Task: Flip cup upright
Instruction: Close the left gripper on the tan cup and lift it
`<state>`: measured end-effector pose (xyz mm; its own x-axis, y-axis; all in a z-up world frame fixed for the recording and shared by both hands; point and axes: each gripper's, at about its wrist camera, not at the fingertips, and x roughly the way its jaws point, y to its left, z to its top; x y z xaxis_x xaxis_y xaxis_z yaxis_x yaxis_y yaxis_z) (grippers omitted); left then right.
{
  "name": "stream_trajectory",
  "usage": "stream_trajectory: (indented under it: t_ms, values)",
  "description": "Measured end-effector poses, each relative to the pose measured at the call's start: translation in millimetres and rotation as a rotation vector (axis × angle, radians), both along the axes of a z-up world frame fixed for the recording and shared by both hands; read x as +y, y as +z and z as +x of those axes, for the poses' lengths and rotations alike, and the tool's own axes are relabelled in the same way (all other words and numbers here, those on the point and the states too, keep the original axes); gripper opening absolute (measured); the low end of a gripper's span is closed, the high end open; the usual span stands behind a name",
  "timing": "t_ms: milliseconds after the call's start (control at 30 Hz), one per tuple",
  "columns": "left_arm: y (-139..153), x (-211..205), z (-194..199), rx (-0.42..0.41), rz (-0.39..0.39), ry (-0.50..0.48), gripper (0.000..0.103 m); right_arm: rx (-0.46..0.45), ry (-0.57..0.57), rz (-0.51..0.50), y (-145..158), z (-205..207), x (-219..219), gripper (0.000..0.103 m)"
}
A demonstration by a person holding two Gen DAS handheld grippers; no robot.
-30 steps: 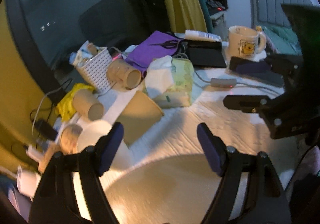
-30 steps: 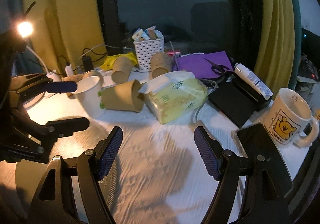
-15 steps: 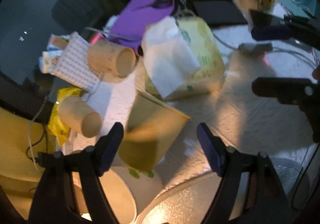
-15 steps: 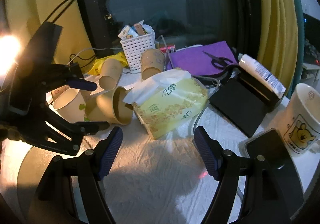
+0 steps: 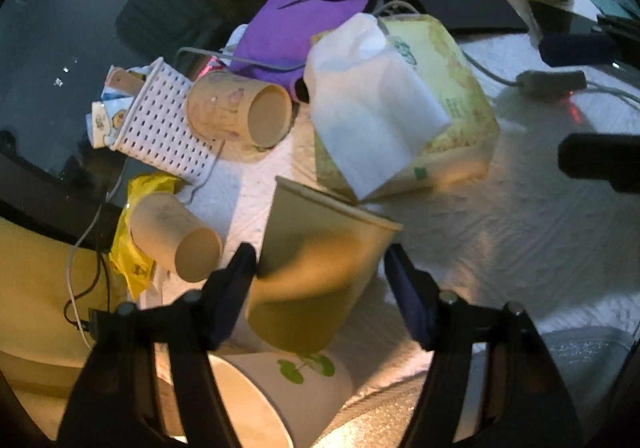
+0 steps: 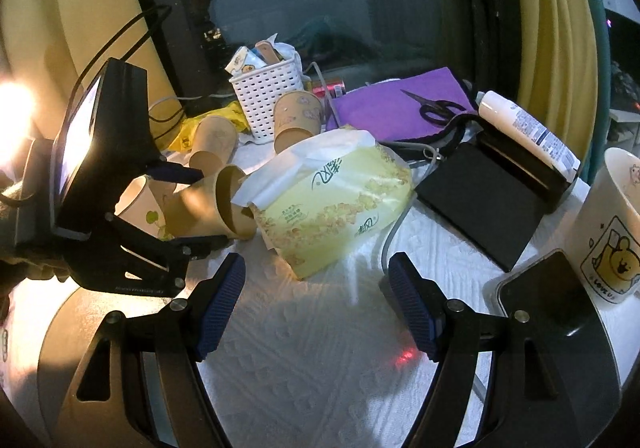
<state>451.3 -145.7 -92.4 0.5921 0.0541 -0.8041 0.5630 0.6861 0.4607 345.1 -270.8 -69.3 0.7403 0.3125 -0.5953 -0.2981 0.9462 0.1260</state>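
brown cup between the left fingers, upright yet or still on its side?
On its side. The brown cup lies tipped, rim facing the tissue pack. The left gripper straddles it, jaws open.

The cup (image 5: 316, 268) is plain tan paper (blurred in the left wrist view), lying tipped on its side just left of the yellow tissue pack (image 6: 332, 204). Its open rim faces the pack and touches it; its base points away, resting against a white paper cup (image 6: 140, 204).
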Motion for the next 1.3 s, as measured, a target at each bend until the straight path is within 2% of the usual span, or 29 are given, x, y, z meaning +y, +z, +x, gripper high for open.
stream_trajectory:
  t_ms: [267, 467, 733, 900, 1300]
  values:
    - [25, 3, -18, -0.030, -0.073, 0.010, 0.066, -0.022, -0.001, 0.001, 11, -8, 2, 0.077]
    - [42, 0, -38, -0.055, -0.114, 0.006, 0.066, -0.050, -0.002, -0.008, 21, -24, 5, 0.077]
    - [68, 1, -64, -0.109, -0.206, 0.030, 0.066, -0.091, -0.010, -0.022, 38, -49, 7, 0.077]
    - [84, 8, -88, -0.141, -0.278, 0.058, 0.066, -0.116, -0.004, -0.027, 47, -66, 10, 0.077]
    - [94, 44, -162, -0.174, -0.395, 0.177, 0.066, -0.144, 0.050, -0.061, 59, -110, 31, 0.077]
